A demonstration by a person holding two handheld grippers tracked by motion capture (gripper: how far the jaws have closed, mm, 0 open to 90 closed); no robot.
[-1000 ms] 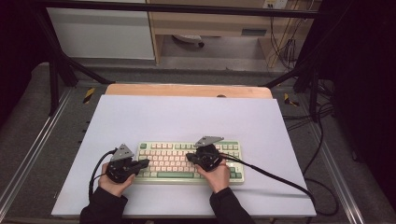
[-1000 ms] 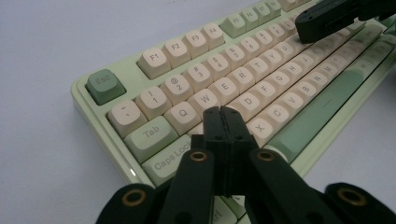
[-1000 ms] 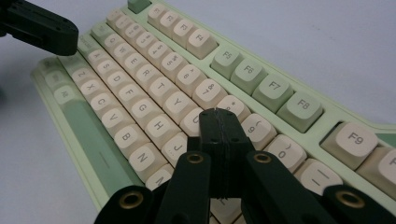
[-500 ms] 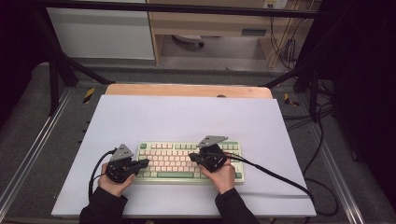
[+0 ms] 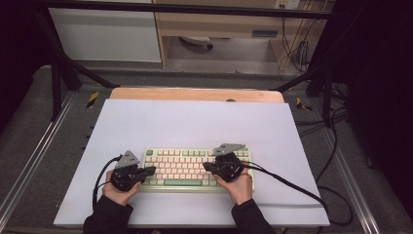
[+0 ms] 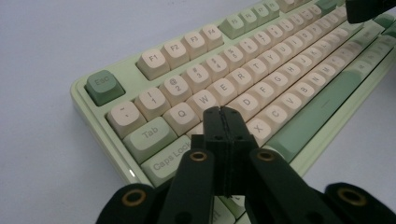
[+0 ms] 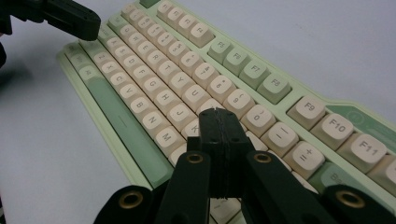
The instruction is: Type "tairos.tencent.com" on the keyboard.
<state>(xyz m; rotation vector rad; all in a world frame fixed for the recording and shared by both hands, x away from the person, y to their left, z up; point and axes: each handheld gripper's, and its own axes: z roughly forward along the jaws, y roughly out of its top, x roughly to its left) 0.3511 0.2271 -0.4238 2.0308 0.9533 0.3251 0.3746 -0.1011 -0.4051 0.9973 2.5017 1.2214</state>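
Since a second ago, the right gripper (image 5: 208, 168) has edged slightly rightward over the keyboard (image 5: 187, 168), which lies at the desk's (image 5: 195, 122) near edge. Its jaws are clenched, empty, above the keyboard's right half; the left gripper (image 5: 150, 170), likewise clenched, hovers at the keyboard's left end.

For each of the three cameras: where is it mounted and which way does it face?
High view: above the person's side, looking forward and down on the table; both forearms and hands show.
Left gripper view: on the left gripper, looking along its shut jaws at the keyboard's Esc end.
Right gripper view: on the right gripper, jaws shut, facing the function-key end.
All share the keyboard.
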